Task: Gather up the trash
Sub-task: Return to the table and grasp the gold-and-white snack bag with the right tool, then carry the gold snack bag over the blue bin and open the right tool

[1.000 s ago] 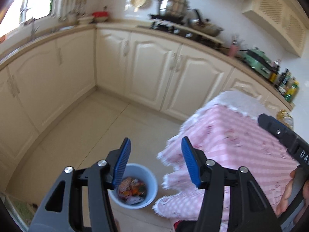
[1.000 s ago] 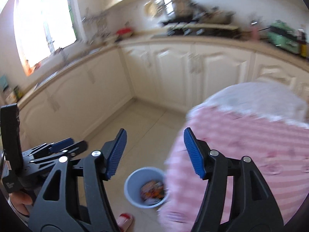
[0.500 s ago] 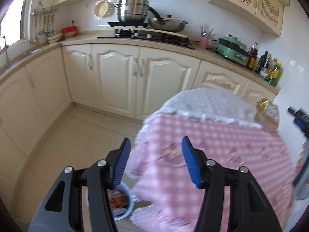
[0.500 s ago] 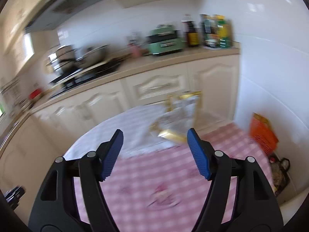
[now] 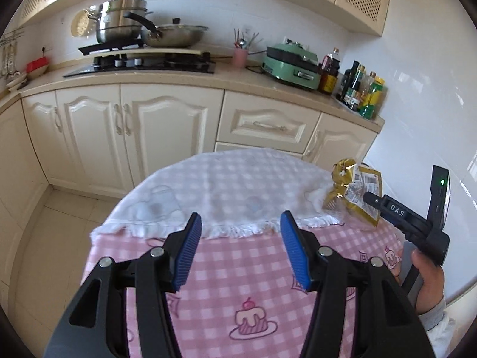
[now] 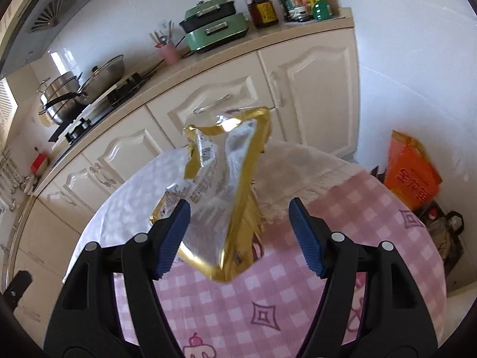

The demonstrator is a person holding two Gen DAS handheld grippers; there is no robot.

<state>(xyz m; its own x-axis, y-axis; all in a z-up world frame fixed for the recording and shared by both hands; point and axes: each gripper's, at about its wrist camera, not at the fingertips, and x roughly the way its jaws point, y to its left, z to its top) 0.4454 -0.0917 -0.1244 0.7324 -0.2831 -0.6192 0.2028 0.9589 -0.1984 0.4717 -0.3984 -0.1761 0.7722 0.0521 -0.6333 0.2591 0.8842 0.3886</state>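
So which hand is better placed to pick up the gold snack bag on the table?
Right. The right tool is closing with the gold snack bag between its pads; the left tool has nothing between them.

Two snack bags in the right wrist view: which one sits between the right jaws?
The crumpled gold and silver bag, standing on the pink checked tablecloth. The orange bag is off beyond the table's right edge.

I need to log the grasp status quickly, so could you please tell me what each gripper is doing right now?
Left gripper: open, nothing between its fingers.
Right gripper: closing around the gold snack bag, not yet gripping it.
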